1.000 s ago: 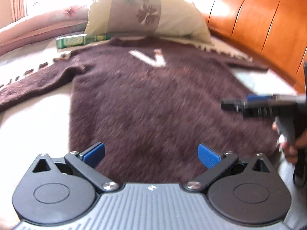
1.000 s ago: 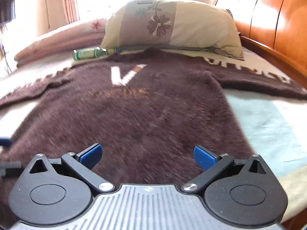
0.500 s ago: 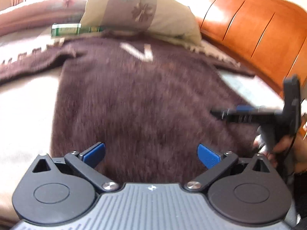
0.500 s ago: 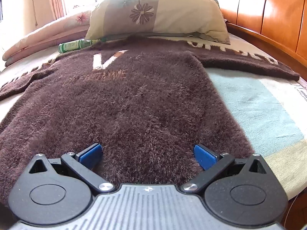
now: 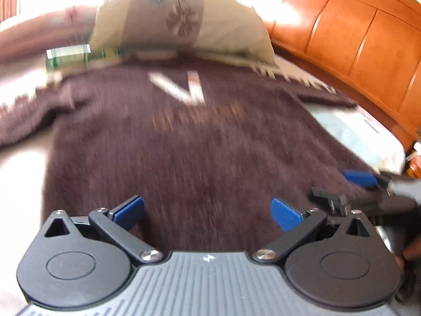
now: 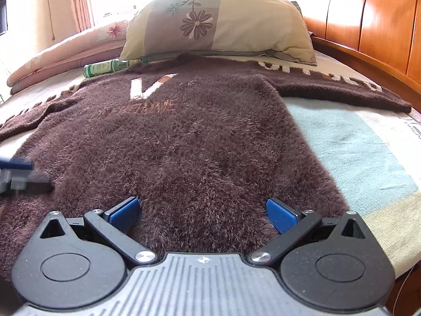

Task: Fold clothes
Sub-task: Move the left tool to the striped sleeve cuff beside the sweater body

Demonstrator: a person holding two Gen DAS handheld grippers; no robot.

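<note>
Bed (image 6: 363, 142), wood headboard (image 6: 381, 21); sweater (image 6: 184, 142) flat.

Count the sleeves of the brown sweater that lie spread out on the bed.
2. One sleeve stretches right toward the wooden headboard; the other sleeve stretches left, below the green bottle. Its far end runs out of view.
</note>
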